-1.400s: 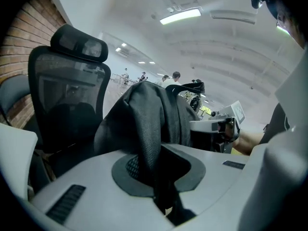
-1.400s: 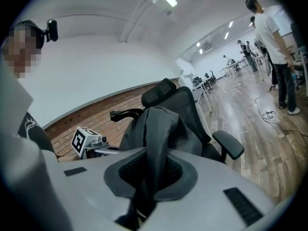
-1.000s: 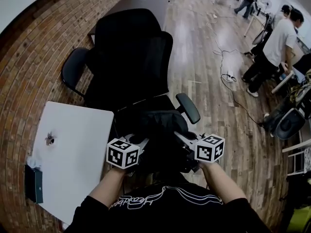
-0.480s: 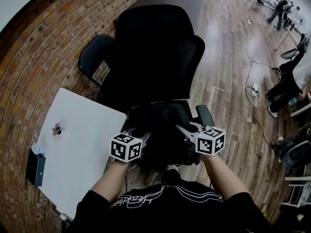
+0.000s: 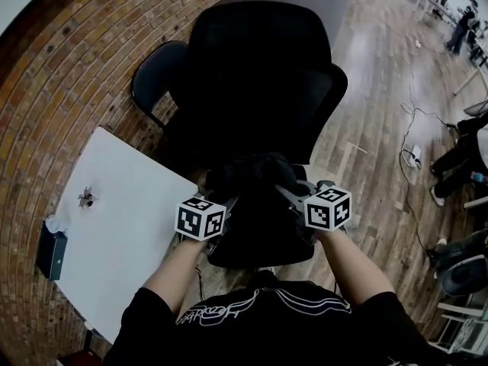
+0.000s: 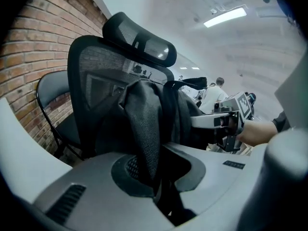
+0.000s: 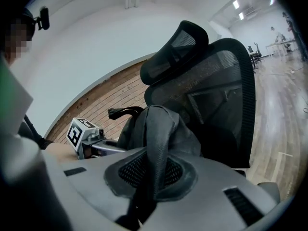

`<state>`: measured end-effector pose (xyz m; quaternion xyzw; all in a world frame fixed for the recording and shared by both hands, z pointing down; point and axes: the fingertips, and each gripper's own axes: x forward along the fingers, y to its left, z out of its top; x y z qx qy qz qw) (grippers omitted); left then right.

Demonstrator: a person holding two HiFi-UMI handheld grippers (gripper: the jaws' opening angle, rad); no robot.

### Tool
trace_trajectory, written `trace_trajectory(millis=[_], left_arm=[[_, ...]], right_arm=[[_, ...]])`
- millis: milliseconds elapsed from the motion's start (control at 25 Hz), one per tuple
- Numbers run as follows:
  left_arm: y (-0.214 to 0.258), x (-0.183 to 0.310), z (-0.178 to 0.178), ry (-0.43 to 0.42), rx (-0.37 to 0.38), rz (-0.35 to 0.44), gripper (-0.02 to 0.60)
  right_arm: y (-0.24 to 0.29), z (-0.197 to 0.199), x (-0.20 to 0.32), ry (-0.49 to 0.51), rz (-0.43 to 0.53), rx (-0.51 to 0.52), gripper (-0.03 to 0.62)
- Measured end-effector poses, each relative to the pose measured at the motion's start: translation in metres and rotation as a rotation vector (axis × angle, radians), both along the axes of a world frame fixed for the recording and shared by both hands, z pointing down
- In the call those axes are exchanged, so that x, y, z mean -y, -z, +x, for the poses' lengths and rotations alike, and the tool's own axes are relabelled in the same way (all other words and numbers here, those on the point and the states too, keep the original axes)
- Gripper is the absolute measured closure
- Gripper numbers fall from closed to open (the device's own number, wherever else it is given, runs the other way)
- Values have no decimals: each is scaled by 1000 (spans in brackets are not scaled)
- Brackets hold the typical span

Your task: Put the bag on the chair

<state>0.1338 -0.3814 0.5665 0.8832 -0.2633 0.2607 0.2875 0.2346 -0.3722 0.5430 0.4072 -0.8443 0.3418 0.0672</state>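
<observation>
So, both tools are clenched on the bag (image 5: 254,177). The left tool (image 6: 156,177) pinches one fold of its black fabric and the right tool (image 7: 151,177) pinches another, with the bag slung between them. It sits right in front of the chair (image 5: 259,75) back and over the seat (image 5: 259,246). No view shows whether its bottom touches the seat yet.

The step in hand looks like the set-down. To do it well, the person probably wants to bring both tools down together at the same height, so the bag doesn't tip to one side. Nudging it toward the back should give it something to lean on. Letting go is best left until the fabric slackens and the seat carries the weight. The white surface (image 5: 122,227) is just beside the chair on the left, so that elbow could stay tucked.
</observation>
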Motion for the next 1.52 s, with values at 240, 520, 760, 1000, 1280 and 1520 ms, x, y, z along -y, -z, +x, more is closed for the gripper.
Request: trace_trajectory(millis=[240, 520, 760, 1000, 1280, 1520], left_arm=[[-26, 24, 12, 3, 34, -8, 522], [-68, 37, 20, -13, 88, -23, 520], [-98, 43, 24, -19, 84, -44, 518], [-115, 46, 29, -11, 61, -54, 518], [-119, 42, 32, 22, 52, -47, 517], [-116, 28, 22, 46, 37, -71, 332]], right_arm=[[-32, 13, 30, 65, -50, -42, 559], [-75, 19, 41, 111, -160, -93, 559], [-110, 24, 52, 82, -217, -99, 559], [-128, 30, 52, 63, -244, -66, 559], [-131, 34, 54, 29, -243, -45, 559], [-131, 44, 50, -27, -221, -105, 500]])
